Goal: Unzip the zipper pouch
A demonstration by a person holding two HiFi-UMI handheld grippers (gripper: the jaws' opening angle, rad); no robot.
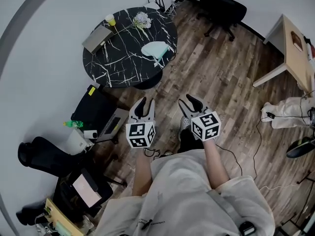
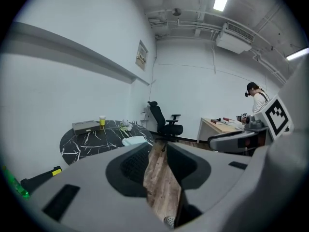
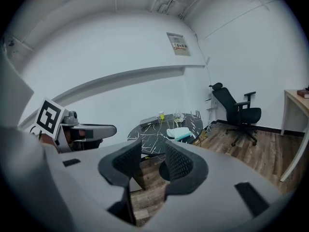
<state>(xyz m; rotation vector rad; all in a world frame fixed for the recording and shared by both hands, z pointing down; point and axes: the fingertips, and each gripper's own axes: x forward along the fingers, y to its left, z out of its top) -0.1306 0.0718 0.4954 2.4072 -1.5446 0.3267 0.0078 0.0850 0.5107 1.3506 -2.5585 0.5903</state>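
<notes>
Step in hand, by my read: approach only, unzip not begun; the person stands on the wood floor w/ both grippers held out in front, well apart from the round black marbled surface [image 1: 123, 53] ahead; the zipper pouch [image 1: 156, 49] (pale mint, lying flat) sits near the surface's right edge, untouched; left gripper [image 1: 146, 101] has its jaws apart w/ only floorboards showing between them, so empty; right gripper [image 1: 188, 100] is spread wide, also empty; next move prob. calls for closing the gap to the surface, then one gripper pinning the pouch's end while the other pinches the zip pull and draws it along; pull tab too small to spot from here, so which end to pin can't be judged yet; containers: pouch's contents not visible, and whether the zip is fully shut can't be told; a yellow cup [image 1: 111, 19] at the far edge, contents unseen; a flat grey box [image 1: 97, 37] beside it, looks closed.
</notes>
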